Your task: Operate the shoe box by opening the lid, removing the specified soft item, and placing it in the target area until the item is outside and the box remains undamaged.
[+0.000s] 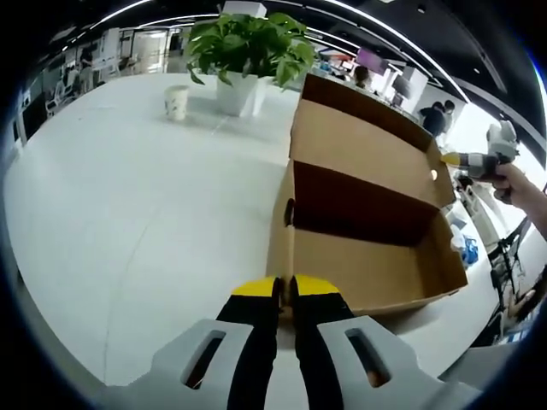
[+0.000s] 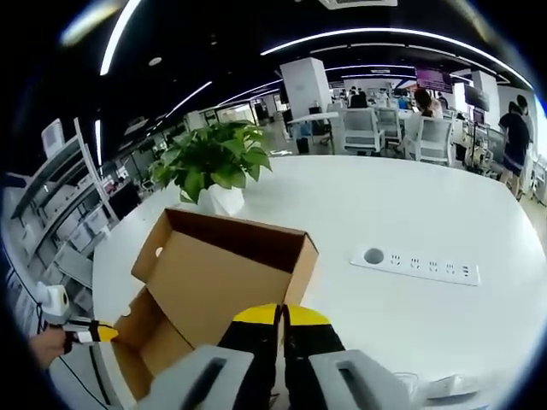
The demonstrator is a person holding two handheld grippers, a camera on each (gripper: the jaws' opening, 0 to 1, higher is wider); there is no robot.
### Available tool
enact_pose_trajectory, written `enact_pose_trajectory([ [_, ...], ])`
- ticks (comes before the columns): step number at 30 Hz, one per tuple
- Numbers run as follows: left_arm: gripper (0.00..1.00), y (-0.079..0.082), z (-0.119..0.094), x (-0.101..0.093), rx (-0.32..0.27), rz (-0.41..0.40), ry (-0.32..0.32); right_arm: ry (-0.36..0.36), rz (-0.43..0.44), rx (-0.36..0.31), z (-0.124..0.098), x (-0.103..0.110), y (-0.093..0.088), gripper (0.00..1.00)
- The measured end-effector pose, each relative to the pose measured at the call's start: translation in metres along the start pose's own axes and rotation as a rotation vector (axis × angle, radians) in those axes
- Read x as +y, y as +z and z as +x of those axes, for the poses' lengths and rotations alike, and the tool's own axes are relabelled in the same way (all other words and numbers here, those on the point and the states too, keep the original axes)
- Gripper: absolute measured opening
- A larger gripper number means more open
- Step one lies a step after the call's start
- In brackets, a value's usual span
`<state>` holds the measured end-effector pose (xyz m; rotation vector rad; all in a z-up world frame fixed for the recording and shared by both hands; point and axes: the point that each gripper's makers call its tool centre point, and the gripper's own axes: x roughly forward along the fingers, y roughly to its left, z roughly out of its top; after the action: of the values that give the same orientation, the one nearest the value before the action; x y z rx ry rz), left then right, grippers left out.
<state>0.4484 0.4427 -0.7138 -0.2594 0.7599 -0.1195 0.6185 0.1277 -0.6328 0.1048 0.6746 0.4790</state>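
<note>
A brown cardboard shoe box point(image 1: 367, 273) lies on the white table point(image 1: 128, 213) with its lid point(image 1: 359, 141) swung up at the far side. What shows of the inside is bare cardboard. My left gripper point(image 1: 285, 289) is shut on the box's near end wall, whose thin edge runs up from between the yellow tips. My right gripper point(image 1: 453, 159), held by a hand point(image 1: 517, 184), pinches the lid's far corner. In the right gripper view my right gripper point(image 2: 282, 314) is shut on the lid point(image 2: 222, 273) edge, and the left gripper point(image 2: 101, 333) touches the box end at lower left.
A potted plant point(image 1: 248, 47) and a paper cup point(image 1: 176, 101) stand behind the box. A white power strip point(image 2: 414, 265) lies on the table to the right. Office chairs point(image 2: 363, 128) and people point(image 2: 515, 128) are beyond the table.
</note>
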Motion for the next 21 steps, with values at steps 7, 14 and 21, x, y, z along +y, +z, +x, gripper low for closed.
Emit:
enact_pose_trajectory([
  [7,0.04,0.000,0.000,0.001,-0.001,0.000,0.000,0.008,-0.004,-0.012,-0.006,0.005,0.001,0.00],
  [14,0.04,0.000,0.001,0.002,-0.001,0.000,0.000,0.018,-0.012,-0.024,-0.014,0.010,0.001,0.00],
  [21,0.04,0.001,0.001,0.001,-0.001,0.002,0.001,0.027,-0.006,-0.035,-0.019,0.013,0.001,0.00],
])
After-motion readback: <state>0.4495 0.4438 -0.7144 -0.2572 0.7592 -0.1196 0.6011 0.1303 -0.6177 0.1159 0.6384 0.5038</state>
